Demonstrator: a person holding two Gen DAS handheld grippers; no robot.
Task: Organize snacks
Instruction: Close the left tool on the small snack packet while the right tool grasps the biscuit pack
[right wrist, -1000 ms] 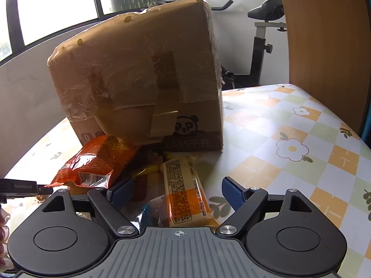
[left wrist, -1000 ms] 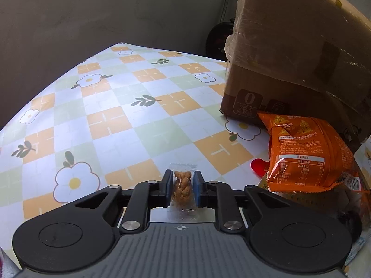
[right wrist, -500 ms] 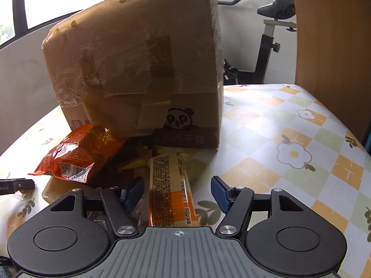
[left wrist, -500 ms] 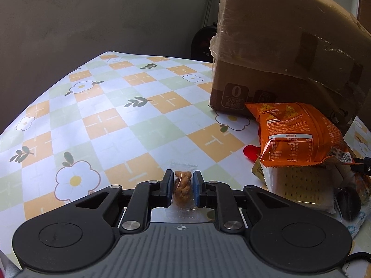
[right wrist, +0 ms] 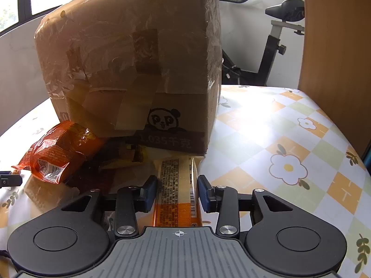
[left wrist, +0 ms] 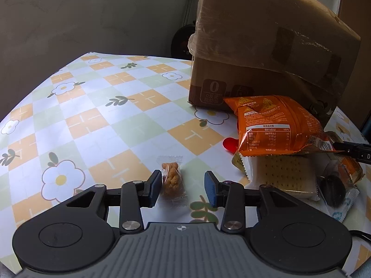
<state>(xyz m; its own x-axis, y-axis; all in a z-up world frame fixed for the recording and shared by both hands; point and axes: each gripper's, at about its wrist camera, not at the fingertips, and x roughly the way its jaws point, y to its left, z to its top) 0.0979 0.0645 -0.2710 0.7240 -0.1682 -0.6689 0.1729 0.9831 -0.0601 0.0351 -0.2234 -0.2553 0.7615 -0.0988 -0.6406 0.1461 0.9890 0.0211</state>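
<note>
In the left wrist view a small clear packet with a twisted fried snack (left wrist: 172, 180) lies flat on the flowered tablecloth (left wrist: 92, 120). My left gripper (left wrist: 183, 188) straddles it with its jaws opening; the packet rests by the left pad and the right pad stands well clear. In the right wrist view my right gripper (right wrist: 176, 192) is shut on a long cream and orange snack bar packet (right wrist: 176, 176), both pads pressing its sides. The packet's far end reaches toward the cardboard box (right wrist: 129, 69).
The big taped cardboard box (left wrist: 266, 46) stands on the table. In front of it is a heap: an orange chip bag (left wrist: 273, 125), a cracker packet (left wrist: 283, 176), a dark round snack (left wrist: 334, 190). An exercise bike (right wrist: 278, 34) and a wooden panel (right wrist: 336, 46) stand behind the table.
The left jaws have let go of the twisted snack packet, which now lies on the table. The right jaws have come in from wide apart and shut on the long snack bar packet.
</note>
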